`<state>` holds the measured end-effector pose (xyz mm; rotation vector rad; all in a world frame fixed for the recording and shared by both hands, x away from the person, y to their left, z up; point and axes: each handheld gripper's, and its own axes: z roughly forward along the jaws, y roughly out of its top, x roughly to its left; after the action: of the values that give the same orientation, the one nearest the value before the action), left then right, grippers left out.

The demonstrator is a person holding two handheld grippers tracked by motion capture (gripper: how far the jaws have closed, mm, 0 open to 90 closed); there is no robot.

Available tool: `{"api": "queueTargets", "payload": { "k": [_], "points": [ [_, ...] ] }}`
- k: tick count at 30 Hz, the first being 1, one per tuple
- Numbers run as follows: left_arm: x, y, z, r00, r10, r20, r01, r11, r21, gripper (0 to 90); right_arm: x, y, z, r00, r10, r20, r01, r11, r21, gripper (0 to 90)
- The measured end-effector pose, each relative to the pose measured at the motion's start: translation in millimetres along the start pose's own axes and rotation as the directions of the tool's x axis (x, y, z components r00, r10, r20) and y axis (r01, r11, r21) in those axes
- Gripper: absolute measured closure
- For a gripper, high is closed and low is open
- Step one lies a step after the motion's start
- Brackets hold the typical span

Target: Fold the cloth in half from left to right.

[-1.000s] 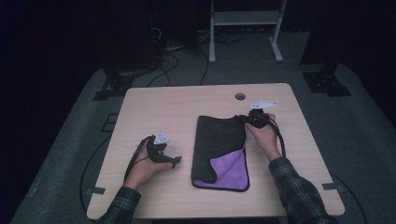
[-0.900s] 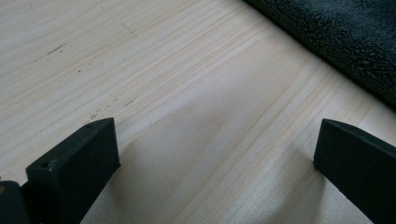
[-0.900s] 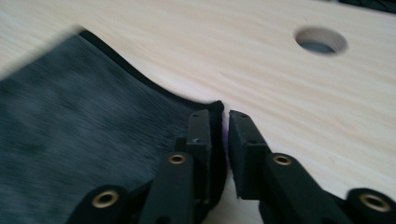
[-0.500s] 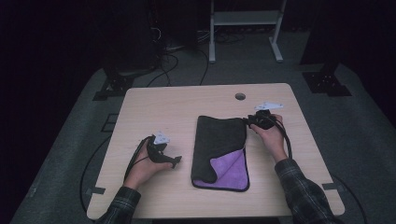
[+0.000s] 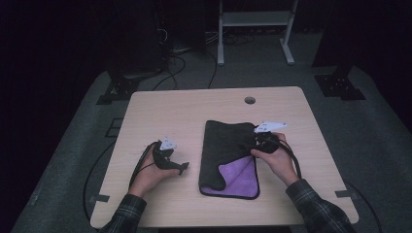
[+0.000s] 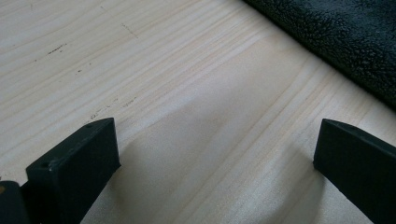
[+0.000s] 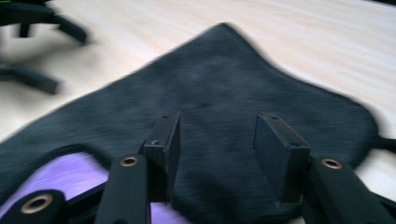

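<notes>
The left tongs [image 5: 182,167] rest open on the table [image 5: 160,111] beside the cloth [image 5: 228,145], holding nothing, so they cannot stop the cloth if it slides. The cloth lies folded in the middle of the table, its purple inside showing. The right tongs [image 5: 255,144], over it, have just been opening with nothing between them; they might snag it and undo the fold.
</notes>
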<state>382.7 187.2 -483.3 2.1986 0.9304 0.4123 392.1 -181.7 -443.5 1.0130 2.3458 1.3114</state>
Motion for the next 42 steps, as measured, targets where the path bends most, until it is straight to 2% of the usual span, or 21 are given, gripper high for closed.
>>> {"api": "queueTargets", "payload": {
  "k": [4, 9, 14, 16, 18, 21, 23, 27, 31, 35, 38, 42],
  "points": [
    [0.0, 0.0, 0.0, 1.0000, 0.001, 0.000, -0.001, 1.0000, 0.000, 0.0, 25.5, -4.7, 3.2, 0.9960, -0.020, -0.087, 0.021, 1.000, 0.017, 47.6],
    [-0.1, 0.0, 0.3, 1.0000, -0.001, -0.001, 0.001, 1.0000, -0.005, 0.0, 50.6, -10.2, 14.9, 0.9859, -0.036, -0.163, 0.043, 0.998, 0.039, 45.8],
    [-0.3, -0.1, 0.3, 1.0000, -0.005, 0.000, 0.005, 1.0000, -0.005, 0.0, 65.0, -14.2, 30.8, 0.9781, -0.057, -0.200, 0.072, 0.995, 0.069, 44.1],
    [-0.3, -0.1, 0.3, 1.0000, -0.005, 0.000, 0.005, 1.0000, -0.004, 0.0, 68.5, -16.9, 37.4, 0.9786, -0.072, -0.193, 0.090, 0.992, 0.084, 42.8],
    [-0.3, -0.1, 0.3, 1.0000, -0.005, 0.000, 0.005, 1.0000, -0.005, 0.0, 69.9, -20.0, 42.9, 0.9757, -0.088, -0.201, 0.109, 0.989, 0.098, 41.8],
    [-0.3, 0.0, 0.3, 1.0000, -0.004, 0.000, 0.004, 1.0000, -0.004, 0.0, 73.7, -21.5, 43.9, 0.9755, -0.116, -0.187, 0.138, 0.985, 0.107, 44.4],
    [-0.3, 0.0, 0.3, 1.0000, -0.005, 0.000, 0.005, 1.0000, -0.004, 0.0, 74.8, -21.3, 43.1, 0.9755, -0.136, -0.173, 0.157, 0.982, 0.110, 53.4],
    [-0.2, -0.1, 0.3, 1.0000, -0.004, 0.000, 0.004, 1.0000, -0.004, 0.0, 76.8, -21.3, 40.0, 0.9715, -0.135, -0.195, 0.157, 0.983, 0.098, 77.9],
    [-0.3, -0.1, 0.3, 1.0000, -0.004, 0.000, 0.004, 1.0000, -0.004, 0.0, 73.0, -17.6, 31.6, 0.9701, -0.095, -0.223, 0.115, 0.990, 0.077, 81.8],
    [-0.2, 0.0, 0.3, 1.0000, -0.003, -0.001, 0.003, 1.0000, -0.005, 0.0, 64.3, -14.8, 12.7, 0.9654, -0.033, -0.259, 0.044, 0.998, 0.035, 82.4],
    [-0.1, 0.0, 0.3, 1.0000, -0.002, -0.001, 0.002, 1.0000, -0.005, 0.0, 59.5, -17.5, -1.7, 0.9648, -0.020, -0.262, 0.022, 1.000, 0.003, 82.2],
    [-0.4, -0.1, 0.2, 1.0000, -0.005, 0.000, 0.005, 1.0000, -0.005, 0.0, 57.2, -28.7, -19.1, 0.9654, -0.002, -0.261, 0.004, 1.000, 0.004, 82.0]
  ]
}}
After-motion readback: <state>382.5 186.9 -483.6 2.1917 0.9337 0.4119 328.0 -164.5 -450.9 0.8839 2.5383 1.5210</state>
